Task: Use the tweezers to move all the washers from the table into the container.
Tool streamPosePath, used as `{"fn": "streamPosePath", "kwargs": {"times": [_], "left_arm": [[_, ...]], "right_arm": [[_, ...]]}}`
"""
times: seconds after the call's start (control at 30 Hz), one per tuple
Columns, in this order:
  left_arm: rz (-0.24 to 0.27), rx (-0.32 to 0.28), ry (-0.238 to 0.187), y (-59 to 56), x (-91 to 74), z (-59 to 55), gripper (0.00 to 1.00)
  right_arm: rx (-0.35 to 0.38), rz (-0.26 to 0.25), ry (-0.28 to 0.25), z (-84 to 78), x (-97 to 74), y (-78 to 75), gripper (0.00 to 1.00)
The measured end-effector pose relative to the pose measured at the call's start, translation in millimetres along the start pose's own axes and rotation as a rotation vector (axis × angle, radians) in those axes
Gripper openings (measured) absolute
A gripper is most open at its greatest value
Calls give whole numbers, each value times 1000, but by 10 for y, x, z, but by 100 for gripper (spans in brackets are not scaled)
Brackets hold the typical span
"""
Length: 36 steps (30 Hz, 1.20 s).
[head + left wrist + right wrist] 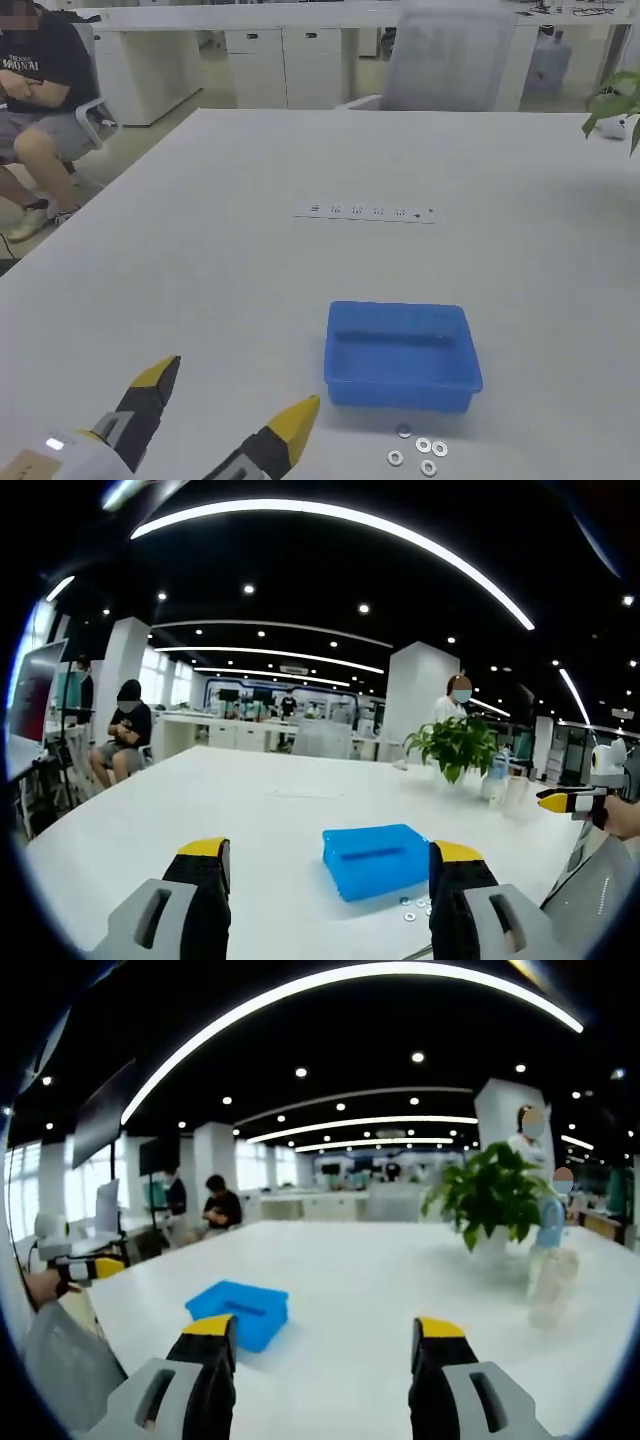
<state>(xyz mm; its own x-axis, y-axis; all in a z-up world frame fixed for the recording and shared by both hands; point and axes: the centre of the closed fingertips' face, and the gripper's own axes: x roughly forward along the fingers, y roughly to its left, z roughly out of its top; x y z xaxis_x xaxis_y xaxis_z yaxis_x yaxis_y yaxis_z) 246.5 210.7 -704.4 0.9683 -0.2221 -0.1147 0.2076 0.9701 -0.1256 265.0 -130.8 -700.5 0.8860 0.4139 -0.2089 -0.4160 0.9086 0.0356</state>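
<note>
The left tongs (232, 392) hang low over the white table (250, 250), jaws spread wide with nothing between them. Ahead of them and a little to their right sits the blue container (400, 392), open-topped and, from where I stand, looking empty. Just beside its near wall lie the washers (423, 445), a tight little cluster flat on the table, off to the right of the left tongs' right jaw. Further right, well apart from the cluster, the right tongs (325, 1327) are also parted and empty, with the container ahead on their left.

I'd judge those washers light, hard and slick. Lying flat, they give little edge to catch. The tweezers should pinch one ring's band, one tip through the hole. Squeeze too hard and it may flick away.
</note>
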Motion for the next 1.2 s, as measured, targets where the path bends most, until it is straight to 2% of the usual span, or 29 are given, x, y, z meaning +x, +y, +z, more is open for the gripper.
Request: {"fn": "streamPosePath", "kwargs": {"times": [0.03,0.07,0.13,0.17,0.2,0.23,0.27,0.3,0.33,0.37,0.4,0.43,0.47,0.5,0.53,0.6,0.67,0.77,0.9,0.97,1.0,1.03,1.2], "left_arm": [[-6,-1,4,-2,0,-3,81],[-28,0,26,-28,4,-32,79],[-89,32,112,-94,13,-159,74],[-155,33,175,-192,18,-254,71],[-248,9,203,-346,17,-304,66],[-301,-12,225,-442,13,-328,61],[-365,-19,265,-545,1,-374,52],[-409,-18,289,-610,-6,-402,46],[-452,-10,319,-681,-9,-437,41],[-477,26,338,-709,2,-465,37],[-515,55,380,-760,9,-518,35],[-536,58,398,-801,22,-538,33],[-578,61,435,-859,32,-590,31],[-589,63,456,-871,32,-619,30],[-622,102,487,-899,51,-682,29],[-650,182,560,-895,65,-836,25],[-699,262,605,-908,55,-969,18],[-749,312,675,-927,19,-1135,16],[-793,401,742,-898,-3,-1320,12],[-801,399,764,-895,4,-1378,10],[-809,415,790,-875,-4,-1431,10],[-813,443,809,-844,-8,-1470,10],[-836,513,823,-829,34,-1570,5]], "right_arm": [[5,3,42,-63,-5,10,69],[-2,13,82,-117,5,26,70],[-44,36,133,-184,18,60,72],[-70,57,179,-240,27,105,72],[-112,95,197,-253,46,175,68],[-137,130,204,-261,56,246,62],[-157,182,247,-326,61,341,54],[-173,226,261,-356,70,431,47],[-159,292,272,-387,88,568,41],[-160,318,284,-411,100,641,31],[-184,362,286,-433,131,742,25],[-193,393,298,-460,146,818,20],[-199,437,327,-521,173,918,15],[-201,461,342,-559,199,979,14],[-211,479,358,-598,229,1017,13],[-238,543,401,-701,275,1149,11],[-296,593,425,-776,326,1237,9],[-338,652,473,-900,373,1344,7],[-383,707,522,-1040,418,1447,6],[-416,728,552,-1120,441,1479,6],[-409,719,590,-1180,439,1478,6],[-422,734,586,-1195,469,1503,7],[-473,756,631,-1305,507,1529,8]]}}
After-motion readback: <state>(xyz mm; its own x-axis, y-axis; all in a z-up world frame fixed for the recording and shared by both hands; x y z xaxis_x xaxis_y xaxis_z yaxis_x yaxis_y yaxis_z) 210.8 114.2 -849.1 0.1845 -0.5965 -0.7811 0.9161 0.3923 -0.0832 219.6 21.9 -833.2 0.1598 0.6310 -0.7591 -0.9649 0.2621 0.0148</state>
